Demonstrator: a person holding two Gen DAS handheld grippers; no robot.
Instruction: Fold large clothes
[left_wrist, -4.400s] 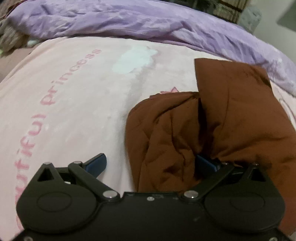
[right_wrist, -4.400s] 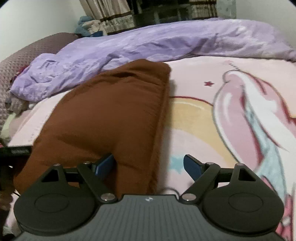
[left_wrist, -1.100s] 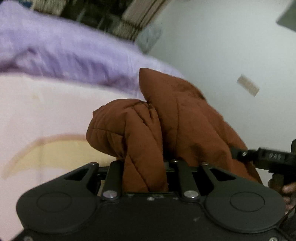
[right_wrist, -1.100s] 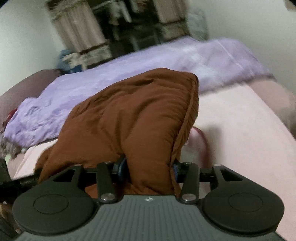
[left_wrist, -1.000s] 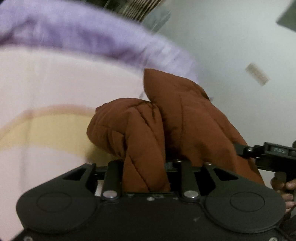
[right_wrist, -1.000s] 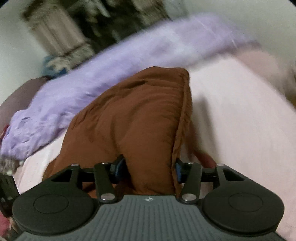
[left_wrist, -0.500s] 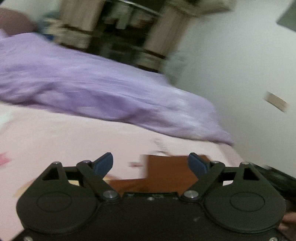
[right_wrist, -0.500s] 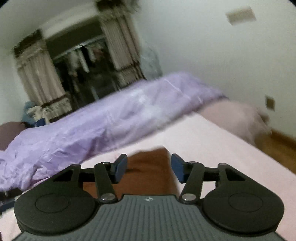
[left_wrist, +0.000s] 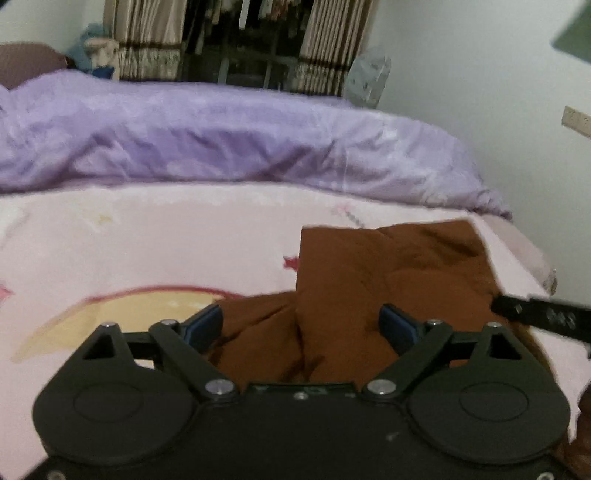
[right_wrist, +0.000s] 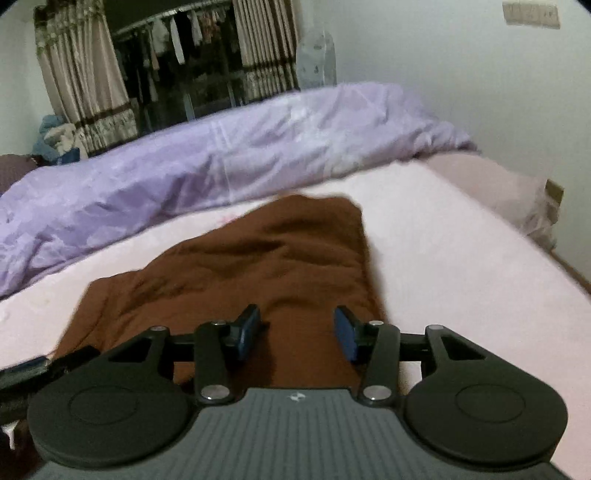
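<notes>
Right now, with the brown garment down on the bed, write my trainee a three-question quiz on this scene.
1. True or false: the left gripper grips the brown garment.
2. What lies along the far side of the pink blanket? A) a purple duvet B) a blue towel C) a wooden tray
3. Fill in: the right gripper has its jaws ____, nothing pinched between them.

Key
1. False: its jaws stand wide apart, having just been opening, with the cloth lying loose below.
2. A, the purple duvet.
3. Open, though they have just been closing somewhat.
</notes>
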